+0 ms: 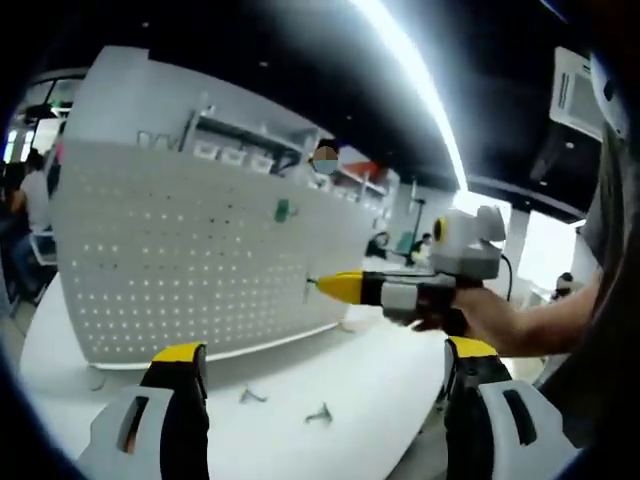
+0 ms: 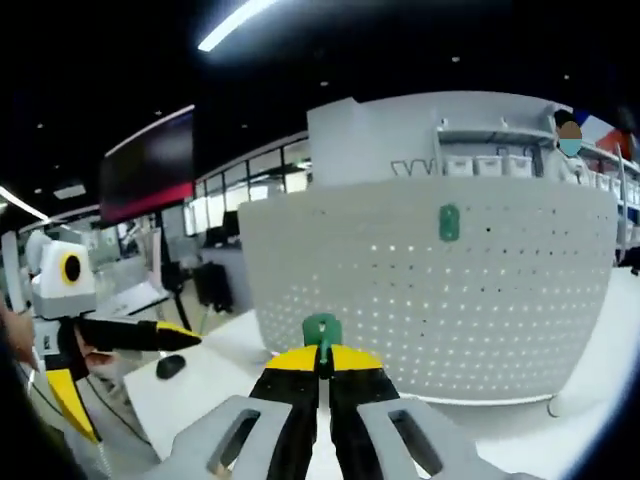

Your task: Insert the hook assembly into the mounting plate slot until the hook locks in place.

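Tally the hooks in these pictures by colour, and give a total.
Green hooks: 2, one mounted on the pegboard at, one clamped in the right gripper at.
Grey metal hooks: 2, lying loose on the table at and.
Total: 4

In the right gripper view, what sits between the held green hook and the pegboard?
Nothing: in the right gripper view the green hook in the right gripper faces bare pegboard.
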A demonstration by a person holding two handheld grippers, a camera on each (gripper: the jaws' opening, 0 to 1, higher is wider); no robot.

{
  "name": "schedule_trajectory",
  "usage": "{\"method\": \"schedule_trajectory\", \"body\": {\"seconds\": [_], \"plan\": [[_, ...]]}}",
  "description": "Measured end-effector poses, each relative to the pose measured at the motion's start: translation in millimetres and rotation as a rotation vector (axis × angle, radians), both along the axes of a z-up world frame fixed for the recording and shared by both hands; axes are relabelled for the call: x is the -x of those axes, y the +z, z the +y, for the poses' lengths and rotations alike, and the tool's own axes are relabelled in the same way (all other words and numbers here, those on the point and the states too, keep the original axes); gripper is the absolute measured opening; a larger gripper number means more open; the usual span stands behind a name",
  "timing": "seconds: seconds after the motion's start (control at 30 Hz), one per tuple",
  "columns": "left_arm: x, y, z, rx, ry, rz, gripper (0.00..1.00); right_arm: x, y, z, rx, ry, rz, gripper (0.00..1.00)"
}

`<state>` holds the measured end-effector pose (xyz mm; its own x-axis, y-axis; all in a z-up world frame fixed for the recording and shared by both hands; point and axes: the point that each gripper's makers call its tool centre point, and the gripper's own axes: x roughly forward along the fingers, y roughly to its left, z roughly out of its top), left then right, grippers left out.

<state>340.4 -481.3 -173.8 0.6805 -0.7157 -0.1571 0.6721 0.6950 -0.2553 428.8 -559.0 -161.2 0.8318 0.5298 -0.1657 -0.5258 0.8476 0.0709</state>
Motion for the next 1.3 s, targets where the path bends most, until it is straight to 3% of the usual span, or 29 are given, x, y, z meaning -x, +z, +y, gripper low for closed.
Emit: {"method": "schedule_trajectory", "body": {"seconds": [0.33, 0.6, 0.7, 1.03, 1.3], "plan": [[2.6, -9.2, 6, -0.010, 0.018, 0.033, 1.00, -43, 15.1, -37, -0.011, -0.124, -0.059, 0.00], [-5.0, -10.0, 14, 0.000, 0.057, 0.024, 1.00, -70, 25.9, -68, -0.058, -0.228, -0.087, 0.00], [-8.1, -13.9, 20, -0.079, 0.081, -0.019, 1.00, -83, 33.6, -80, -0.057, -0.263, -0.112, 0.00], [-12.3, -11.9, 24, -0.072, 0.103, -0.028, 1.00, -121, 57.5, -97, -0.020, -0.335, -0.199, 0.00], [-18.1, -10.6, 29, -0.071, 0.116, -0.030, 0.99, -138, 66.7, -100, -0.032, -0.362, -0.222, 0.00]]}}
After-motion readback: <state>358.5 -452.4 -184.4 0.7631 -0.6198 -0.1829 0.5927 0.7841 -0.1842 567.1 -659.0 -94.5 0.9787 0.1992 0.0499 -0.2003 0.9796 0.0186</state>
